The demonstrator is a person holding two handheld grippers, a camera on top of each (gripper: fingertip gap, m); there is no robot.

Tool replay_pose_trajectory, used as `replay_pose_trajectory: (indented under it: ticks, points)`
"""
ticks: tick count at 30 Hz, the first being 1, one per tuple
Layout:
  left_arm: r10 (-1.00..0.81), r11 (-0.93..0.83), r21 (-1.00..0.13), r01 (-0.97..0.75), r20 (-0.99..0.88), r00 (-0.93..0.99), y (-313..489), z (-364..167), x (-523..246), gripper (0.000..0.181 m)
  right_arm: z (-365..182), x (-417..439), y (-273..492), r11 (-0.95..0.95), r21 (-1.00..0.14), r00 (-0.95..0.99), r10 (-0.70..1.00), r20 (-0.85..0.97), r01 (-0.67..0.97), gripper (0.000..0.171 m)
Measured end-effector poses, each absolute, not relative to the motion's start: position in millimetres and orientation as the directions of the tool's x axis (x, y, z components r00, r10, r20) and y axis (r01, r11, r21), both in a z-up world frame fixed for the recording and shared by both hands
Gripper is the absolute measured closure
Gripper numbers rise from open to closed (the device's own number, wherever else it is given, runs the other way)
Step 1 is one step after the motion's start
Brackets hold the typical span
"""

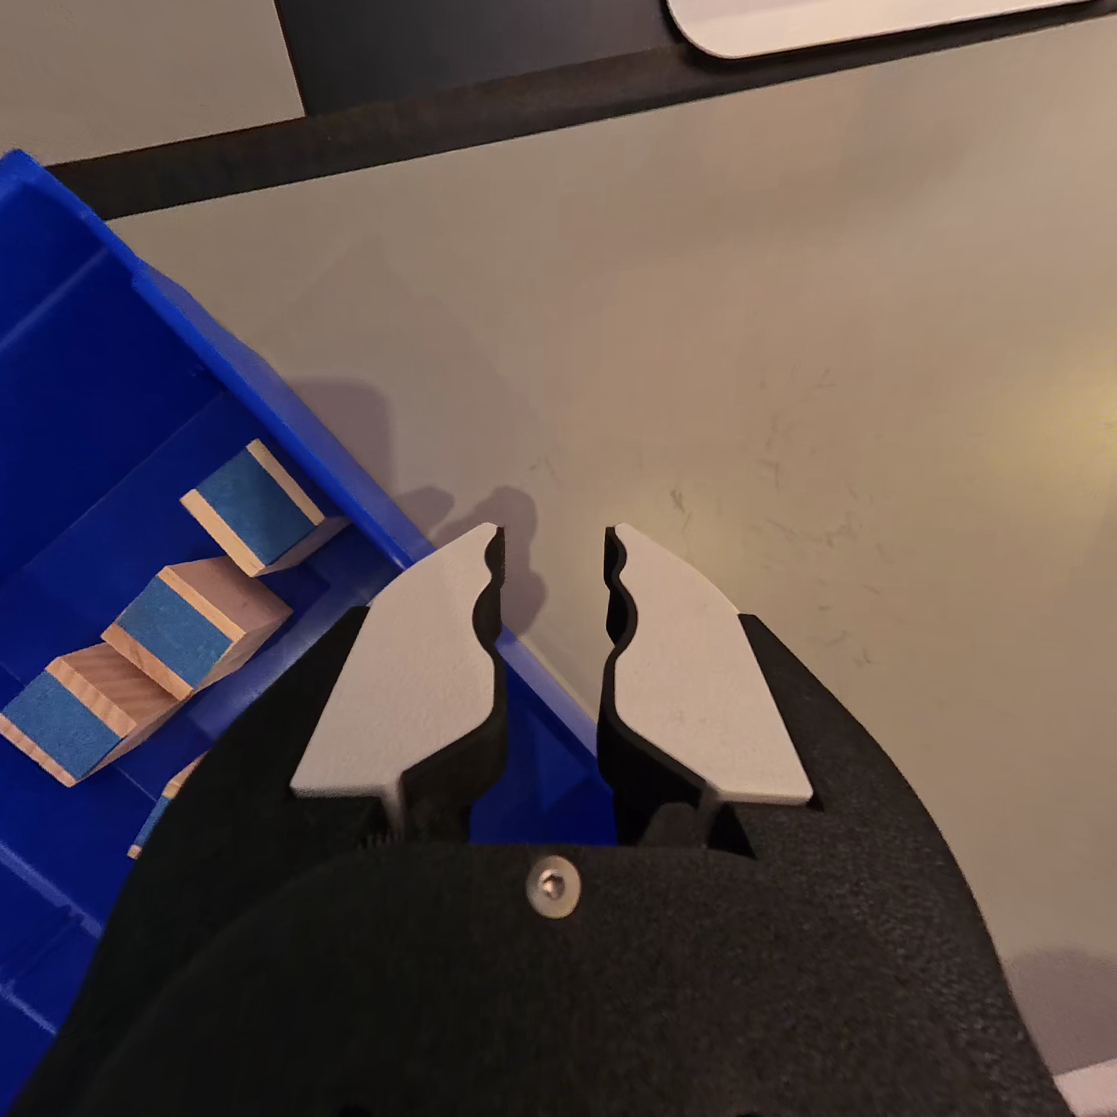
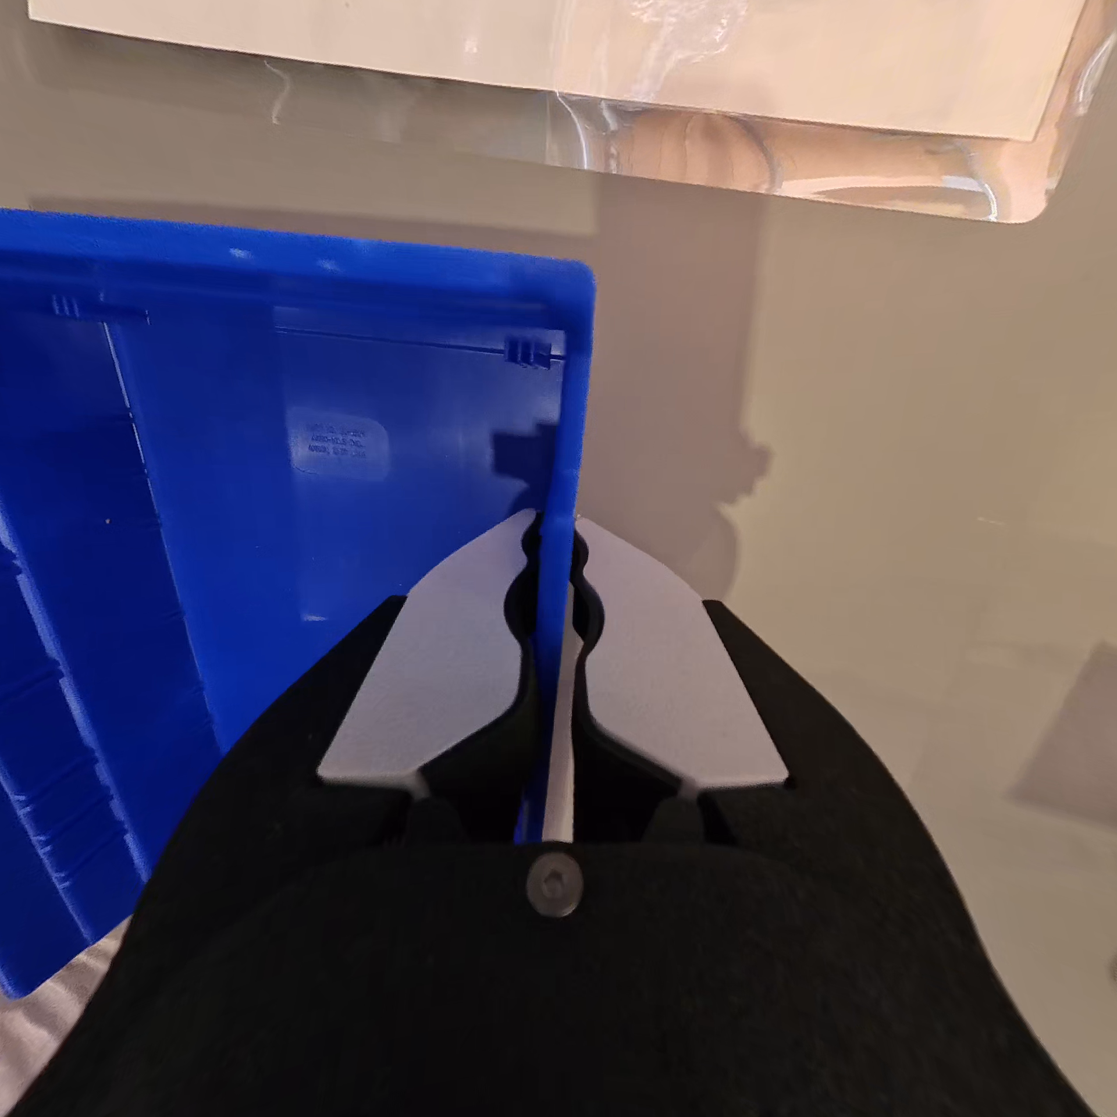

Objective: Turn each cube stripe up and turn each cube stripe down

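In the left wrist view, three wooden cubes lie in a blue bin [image 1: 181, 338], each with its blue stripe up: a far cube [image 1: 254, 505], a middle cube [image 1: 181, 625] and a near cube [image 1: 63, 725]. A further cube [image 1: 158, 810] peeks out by my left finger. My left gripper [image 1: 553, 532] is open and empty, above the bin's right wall and the table. In the right wrist view, my right gripper [image 2: 553, 526] is shut on the right wall of the blue bin [image 2: 562, 423]. No cubes show in that view.
The bin stands on a beige table [image 1: 786, 362]. A dark strip [image 1: 483, 103] and a white rounded object [image 1: 846, 24] lie at the far edge. A clear plastic sleeve holding a cream sheet [image 2: 665, 90] lies beyond the bin in the right wrist view.
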State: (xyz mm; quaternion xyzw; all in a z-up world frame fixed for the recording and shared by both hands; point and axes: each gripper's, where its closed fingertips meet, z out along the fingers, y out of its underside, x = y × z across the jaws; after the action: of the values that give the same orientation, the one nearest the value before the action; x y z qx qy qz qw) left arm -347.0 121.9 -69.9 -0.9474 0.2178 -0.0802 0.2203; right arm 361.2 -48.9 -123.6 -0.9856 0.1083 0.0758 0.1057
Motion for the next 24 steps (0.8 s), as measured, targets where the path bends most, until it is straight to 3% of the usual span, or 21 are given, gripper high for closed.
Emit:
replay_pose_trajectory:
  ticks: [4,7,11,14,17,20,24]
  points:
    - [-0.464,-0.809,-0.425,-0.406,0.036,0.885,117,-72,-345,0.147,-123,363,-47,-0.956,-0.235,0.983,-0.155,-0.100,-0.175,0.164]
    - [-0.444,-0.799,-0.455,-0.393,0.005,0.896,121,-65,-350,0.147,-108,372,-39,-0.926,-0.345,0.988,-0.157,-0.007,-0.150,0.150]
    - [-0.412,-0.812,-0.484,-0.326,0.079,0.908,121,-57,-352,0.142,-36,376,-13,-0.700,-0.709,0.972,-0.217,0.088,-0.092,0.135]
    - [-0.385,-0.828,-0.487,-0.277,0.137,0.913,122,-57,-350,0.142,35,346,-13,-0.394,-0.911,0.969,-0.246,-0.023,-0.122,0.141]
    - [-0.366,-0.820,-0.487,-0.301,0.041,0.930,122,-52,-359,0.148,80,308,-24,-0.183,-0.969,0.971,-0.200,-0.130,-0.167,0.146]
    - [-0.319,-0.803,-0.493,-0.334,-0.118,0.940,121,-40,-375,0.125,96,282,-32,-0.102,-0.982,0.973,-0.183,-0.141,-0.162,0.150]
    - [-0.291,-0.818,-0.472,-0.328,-0.152,0.945,117,-42,-378,0.111,79,271,-24,-0.270,-0.960,0.981,-0.195,-0.022,-0.075,0.146]
